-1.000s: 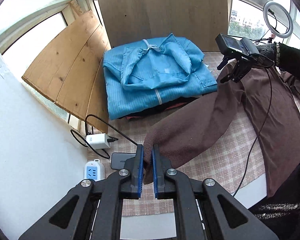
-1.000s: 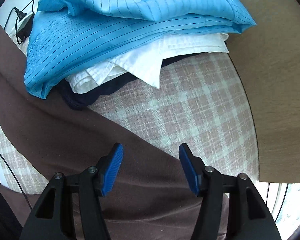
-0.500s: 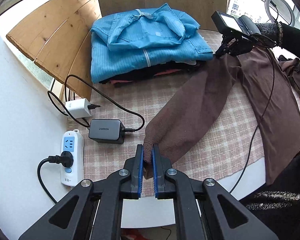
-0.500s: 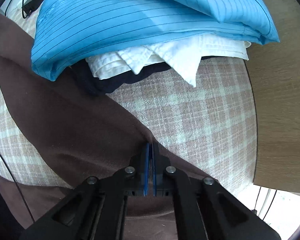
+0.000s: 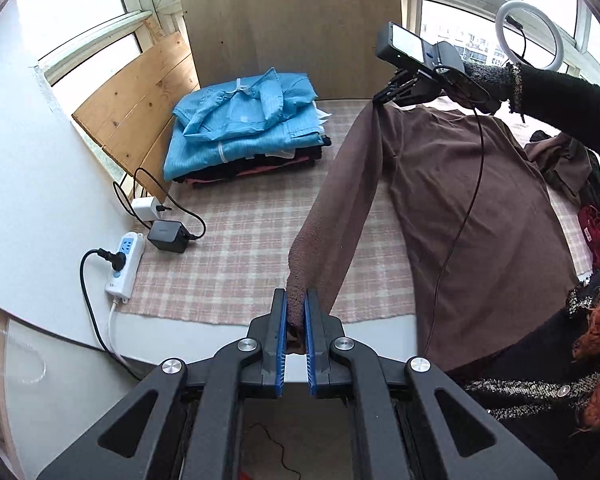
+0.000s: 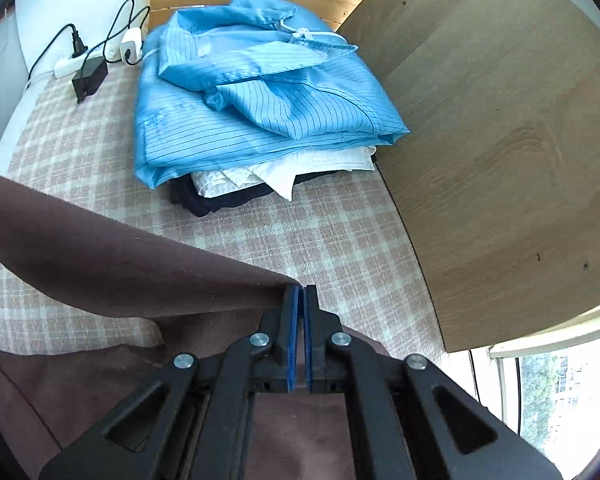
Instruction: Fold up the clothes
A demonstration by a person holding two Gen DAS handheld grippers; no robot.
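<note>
Left gripper (image 5: 296, 312) clamped brown sweater (image 5: 472, 216) cuff, lower centre. Right gripper (image 6: 300, 304) pinched shoulder, upper right. Folded pile (image 5: 244, 136) upper left.

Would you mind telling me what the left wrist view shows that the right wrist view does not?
Only the left wrist view shows the left gripper shut on the sleeve cuff, the whole brown sweater and the ring light. Only the right wrist view shows the white garment under the blue jacket. Both show the right gripper pinching the sweater's shoulder, the folded pile, the checked cloth and the power strip.
</note>
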